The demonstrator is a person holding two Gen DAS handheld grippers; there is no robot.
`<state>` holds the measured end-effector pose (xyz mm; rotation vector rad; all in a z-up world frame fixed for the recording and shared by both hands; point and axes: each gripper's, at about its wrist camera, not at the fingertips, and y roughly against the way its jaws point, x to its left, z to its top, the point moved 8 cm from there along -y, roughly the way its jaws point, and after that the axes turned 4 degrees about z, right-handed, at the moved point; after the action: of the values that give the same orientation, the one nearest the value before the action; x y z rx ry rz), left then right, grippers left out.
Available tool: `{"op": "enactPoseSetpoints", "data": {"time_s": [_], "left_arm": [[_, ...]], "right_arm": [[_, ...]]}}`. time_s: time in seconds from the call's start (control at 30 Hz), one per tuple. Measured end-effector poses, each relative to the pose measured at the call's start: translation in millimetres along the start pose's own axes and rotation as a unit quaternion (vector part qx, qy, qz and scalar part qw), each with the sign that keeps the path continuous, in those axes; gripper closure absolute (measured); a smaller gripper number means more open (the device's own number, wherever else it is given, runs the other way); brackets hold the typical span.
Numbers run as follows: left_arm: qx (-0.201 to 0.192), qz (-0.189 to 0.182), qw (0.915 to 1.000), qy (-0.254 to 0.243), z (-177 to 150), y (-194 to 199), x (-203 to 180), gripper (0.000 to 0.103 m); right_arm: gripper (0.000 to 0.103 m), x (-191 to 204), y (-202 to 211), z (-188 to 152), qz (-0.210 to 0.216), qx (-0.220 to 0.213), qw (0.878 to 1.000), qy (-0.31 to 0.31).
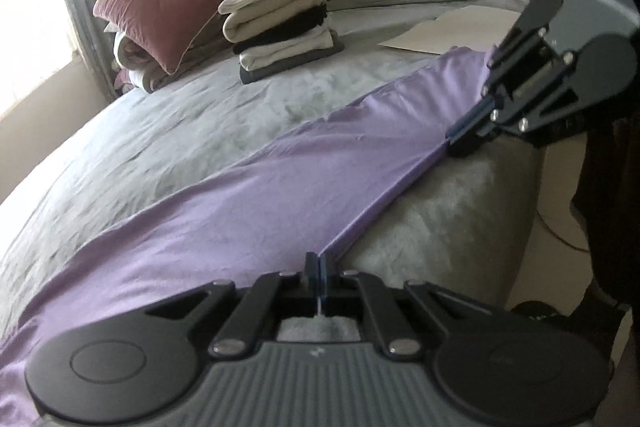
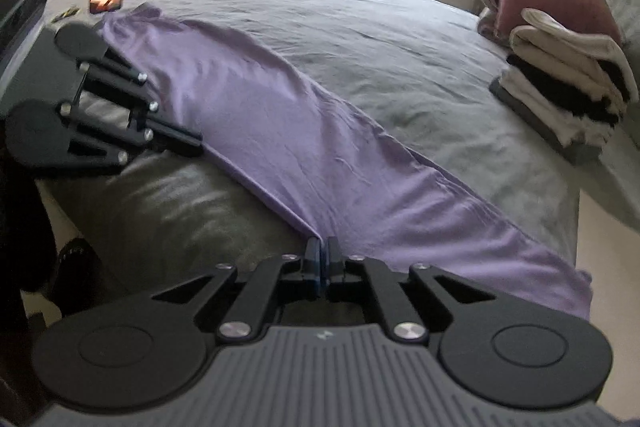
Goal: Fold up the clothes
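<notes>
Between the 2 grippers a lilac garment lies stretched along the near edge of the bed, its long side pulled taut. Left gripper is closed on 1 end of that edge; right gripper pinches the other end, jaws nearly together on the cloth. This looks like the start of a fold. Next, both ends likely need lifting together and carrying away from the tools, toward the stack, keeping the edge tight.

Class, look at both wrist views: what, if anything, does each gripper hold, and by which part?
Both hold the purple garment. The left gripper and the right gripper each pinch its near edge at the bed's side, the cloth stretched between them.
</notes>
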<state>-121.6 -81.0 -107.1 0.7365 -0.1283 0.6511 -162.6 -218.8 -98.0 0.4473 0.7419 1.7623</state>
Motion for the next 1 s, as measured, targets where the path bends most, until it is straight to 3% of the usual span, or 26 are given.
{"op": "enactPoseSetpoints", "data": {"time_s": [0.07, 0.17, 0.23, 0.47, 0.6, 0.67, 0.83, 1.0], "left_arm": [[-0.002, -0.008, 1.0000, 0.002, 1.1, 4.6, 0.5, 0.098], [-0.015, -0.029, 0.9993, 0.019, 5.7, 12.3, 0.8, 0.085], [-0.027, -0.043, 0.9981, 0.034, 10.2, 15.9, 0.4, 0.072], [-0.030, -0.068, 0.9964, 0.040, 19.0, 2.5, -14.7, 0.072], [-0.032, -0.082, 0.9953, 0.040, 27.5, -4.4, -23.9, 0.072], [-0.035, -0.091, 0.9942, 0.044, 32.5, -7.2, -27.8, 0.072], [-0.035, -0.102, 0.9932, 0.044, 40.9, -15.2, -37.3, 0.072], [-0.032, -0.107, 0.9933, 0.031, 45.0, -23.5, -46.8, 0.072]], "right_arm": [[0.082, -6.1, 5.8, 1.4, 0.000, -0.001, 1.000, -0.026], [0.062, -20.0, 20.5, 0.1, -0.013, -0.012, 0.998, -0.067], [0.062, -35.1, 31.3, -3.5, -0.031, -0.019, 0.994, -0.103], [0.062, -98.0, 62.7, -39.5, -0.080, -0.040, 0.955, -0.282], [0.063, -120.9, 75.6, -56.5, -0.093, -0.052, 0.933, -0.345], [0.068, -130.4, 79.4, -60.7, -0.098, -0.058, 0.923, -0.367], [0.069, -140.6, 76.1, -65.7, -0.116, -0.038, 0.916, -0.381], [0.069, -144.9, 69.3, -64.9, -0.140, -0.024, 0.920, -0.365]]}}
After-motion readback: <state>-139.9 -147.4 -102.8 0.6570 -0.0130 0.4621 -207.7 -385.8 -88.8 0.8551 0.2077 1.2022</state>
